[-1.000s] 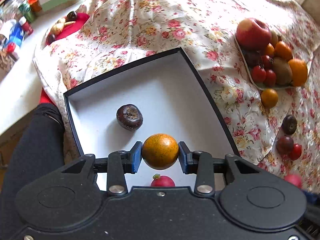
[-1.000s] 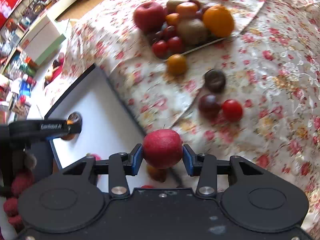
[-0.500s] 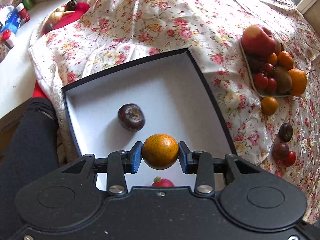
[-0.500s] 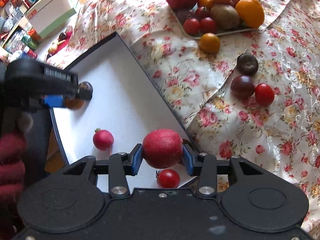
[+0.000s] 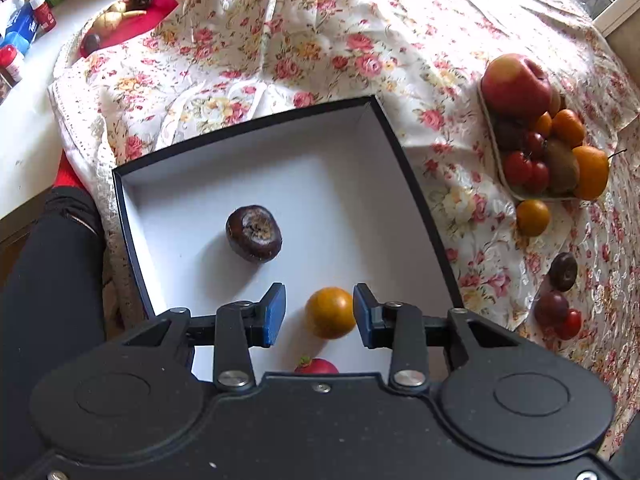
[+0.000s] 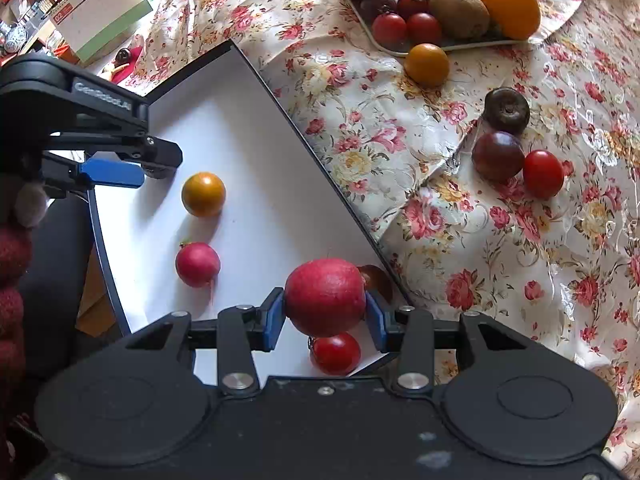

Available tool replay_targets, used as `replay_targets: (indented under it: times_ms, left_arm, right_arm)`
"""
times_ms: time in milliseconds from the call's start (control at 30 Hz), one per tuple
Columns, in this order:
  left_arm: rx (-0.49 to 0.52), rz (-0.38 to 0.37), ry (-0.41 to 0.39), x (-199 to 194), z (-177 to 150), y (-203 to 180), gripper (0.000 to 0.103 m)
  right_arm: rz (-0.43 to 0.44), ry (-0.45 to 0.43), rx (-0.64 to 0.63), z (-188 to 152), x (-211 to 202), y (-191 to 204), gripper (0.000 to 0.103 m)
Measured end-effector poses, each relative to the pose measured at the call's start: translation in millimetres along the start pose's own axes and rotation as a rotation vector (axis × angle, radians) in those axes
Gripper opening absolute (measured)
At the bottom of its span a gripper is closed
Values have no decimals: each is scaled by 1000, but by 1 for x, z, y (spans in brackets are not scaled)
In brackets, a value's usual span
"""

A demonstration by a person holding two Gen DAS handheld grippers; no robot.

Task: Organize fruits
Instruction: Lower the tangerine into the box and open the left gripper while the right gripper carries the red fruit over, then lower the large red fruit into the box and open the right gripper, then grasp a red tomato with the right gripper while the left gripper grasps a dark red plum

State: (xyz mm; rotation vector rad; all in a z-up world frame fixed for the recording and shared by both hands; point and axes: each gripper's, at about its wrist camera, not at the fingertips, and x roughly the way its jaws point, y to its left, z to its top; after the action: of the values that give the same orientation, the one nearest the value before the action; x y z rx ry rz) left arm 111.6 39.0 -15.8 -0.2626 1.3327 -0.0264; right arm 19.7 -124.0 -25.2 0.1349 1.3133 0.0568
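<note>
Inside the box (image 5: 248, 148) the white floor lies bare along the far wall and in both far corners, with only the dark round fruit (image 5: 253, 233) standing toward the left wall. The near end is crowded: orange fruit (image 6: 203, 194), radish (image 6: 197, 264) and red tomato (image 6: 335, 353) sit there, the left gripper (image 6: 116, 168) hangs over the left edge, and the right gripper (image 6: 325, 322) fills the near right corner with its pink fruit (image 6: 324, 298). Right of the box, bare tablecloth (image 6: 360, 128) separates its wall from the loose fruits and the heaped tray (image 6: 372, 42) at the far right.
</note>
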Motion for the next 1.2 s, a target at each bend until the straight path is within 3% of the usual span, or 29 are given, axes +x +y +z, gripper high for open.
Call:
replay_targets:
  times_ms: [400,700,833,1033,1200]
  left_arm:
    - [17,8,35,3,-5,-1,45]
    - [30,22,53,5,-6,-2,45]
    - [34,21,52,4,-7,-2,45]
    - [55,25,52,4,-11,-5,45]
    - [79,36,46,4,-13,-9,45]
  right_arm:
    - [8,-26,-49,-5,-11,13,45]
    - [-6,8,-43,-6,-9,11,45]
    - [-21,19,-32,-5,-12,8,51]
    - [-125,-53,-37,-2,-27,-2,58]
    - [-148,-108,47,6,-48,-30,60]
